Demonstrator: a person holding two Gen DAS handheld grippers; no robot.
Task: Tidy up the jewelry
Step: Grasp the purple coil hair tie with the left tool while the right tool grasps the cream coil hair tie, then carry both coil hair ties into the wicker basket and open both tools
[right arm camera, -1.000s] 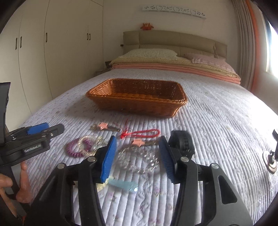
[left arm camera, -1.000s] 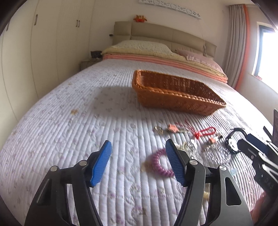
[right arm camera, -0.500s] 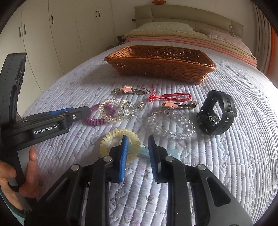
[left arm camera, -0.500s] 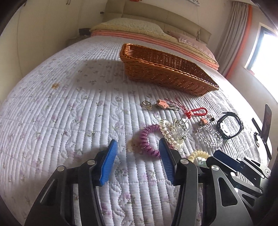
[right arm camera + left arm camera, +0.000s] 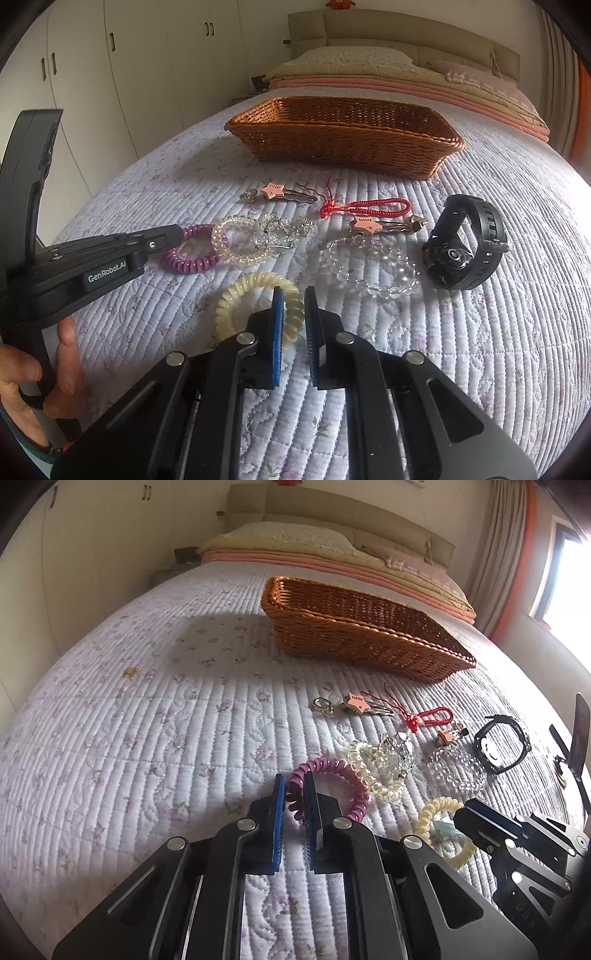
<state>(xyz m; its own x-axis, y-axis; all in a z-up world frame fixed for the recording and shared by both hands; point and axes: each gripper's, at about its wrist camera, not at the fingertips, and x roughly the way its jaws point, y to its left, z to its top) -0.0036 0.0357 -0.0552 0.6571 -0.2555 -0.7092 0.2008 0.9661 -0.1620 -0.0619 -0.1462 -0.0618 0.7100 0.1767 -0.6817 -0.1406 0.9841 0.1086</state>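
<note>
My left gripper (image 5: 294, 782) is shut on the near side of a purple spiral hair tie (image 5: 343, 775) lying on the quilt; it also shows in the right wrist view (image 5: 192, 254). My right gripper (image 5: 294, 295) is shut on a cream spiral hair tie (image 5: 243, 291), also seen in the left wrist view (image 5: 436, 808). A wicker basket (image 5: 343, 147) stands beyond the jewelry. A clear spiral tie (image 5: 236, 243), crystal bead bracelet (image 5: 369, 266), red cord (image 5: 369, 205), two star clips (image 5: 273, 191) and a black watch (image 5: 465, 243) lie between.
The bed's quilt (image 5: 166, 720) stretches to the pillows (image 5: 280, 535) and headboard. Wardrobe doors (image 5: 110, 74) stand on the left, a window and curtain (image 5: 509, 554) on the right. A small blue item (image 5: 447, 827) lies by the cream tie.
Both grippers moved down and forward and closed: the left onto the purple hair tie, the right onto the cream hair tie.
</note>
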